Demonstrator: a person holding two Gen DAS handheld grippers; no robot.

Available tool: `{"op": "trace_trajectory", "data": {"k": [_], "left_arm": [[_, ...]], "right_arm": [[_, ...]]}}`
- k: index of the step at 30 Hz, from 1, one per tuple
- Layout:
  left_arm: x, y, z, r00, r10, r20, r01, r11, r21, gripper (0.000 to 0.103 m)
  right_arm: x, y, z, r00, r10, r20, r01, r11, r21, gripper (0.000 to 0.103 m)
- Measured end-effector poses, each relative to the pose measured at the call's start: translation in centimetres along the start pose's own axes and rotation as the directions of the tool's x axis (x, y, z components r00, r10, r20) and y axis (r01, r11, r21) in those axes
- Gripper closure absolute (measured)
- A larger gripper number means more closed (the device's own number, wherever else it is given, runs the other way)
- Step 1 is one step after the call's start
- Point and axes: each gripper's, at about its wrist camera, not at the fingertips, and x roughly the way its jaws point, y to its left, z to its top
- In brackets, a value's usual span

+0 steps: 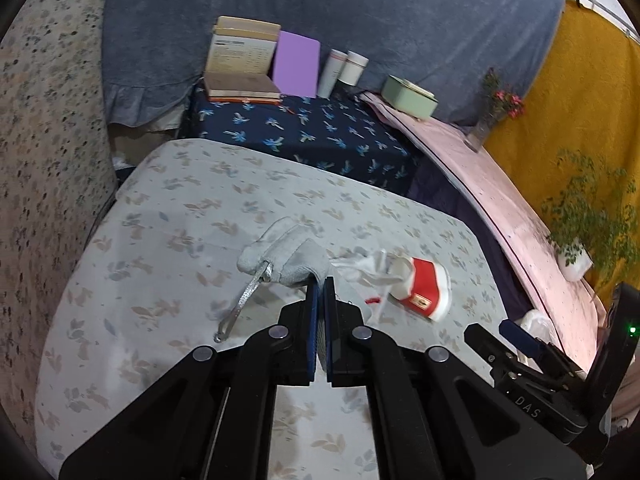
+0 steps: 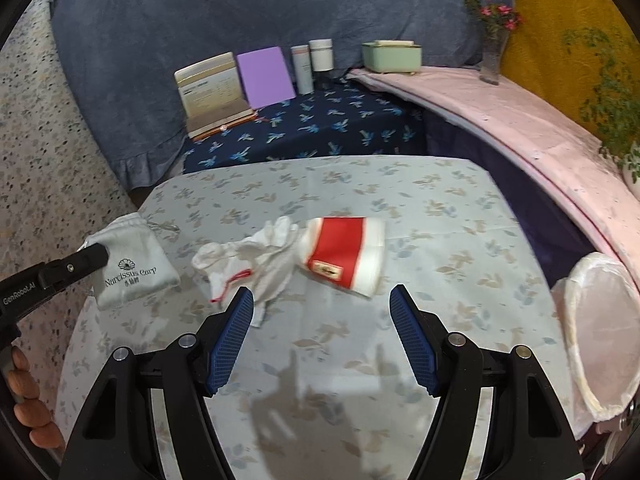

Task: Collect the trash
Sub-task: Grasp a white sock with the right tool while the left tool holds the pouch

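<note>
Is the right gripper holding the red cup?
No. The right gripper is open and empty, with the red cup lying on the table beyond it.

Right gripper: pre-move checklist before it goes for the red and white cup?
1. Right gripper jaws open, nothing between them: ok.
2. Red and white cup in view, lying on its side on the floral tablecloth: ok.
3. White crumpled cloth clear of the cup: not ok, it touches the cup's narrow end.
4. Left gripper shut on the grey drawstring pouch: ok.
5. Bin with white liner open at right: ok.
6. Cup empty: cannot tell.
</note>
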Motion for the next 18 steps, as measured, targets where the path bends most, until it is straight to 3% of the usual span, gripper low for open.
{"op": "trace_trajectory", "data": {"k": [8,18], "left_arm": [[1.2,2.7,0.6,1.0,0.024,-0.016,-0.025,0.999,-0.037,0.101],[2.7,3.9,1.1,0.999,0.025,-0.031,-0.026,0.999,-0.046,0.101]], "right_arm": [[4.3,3.3,1.0,0.998,0.043,-0.05,-0.045,0.998,-0.042,0.039],[8.7,5.3,2.0,0.994,0.054,-0.09,-0.06,0.996,-0.073,0.058]]}}
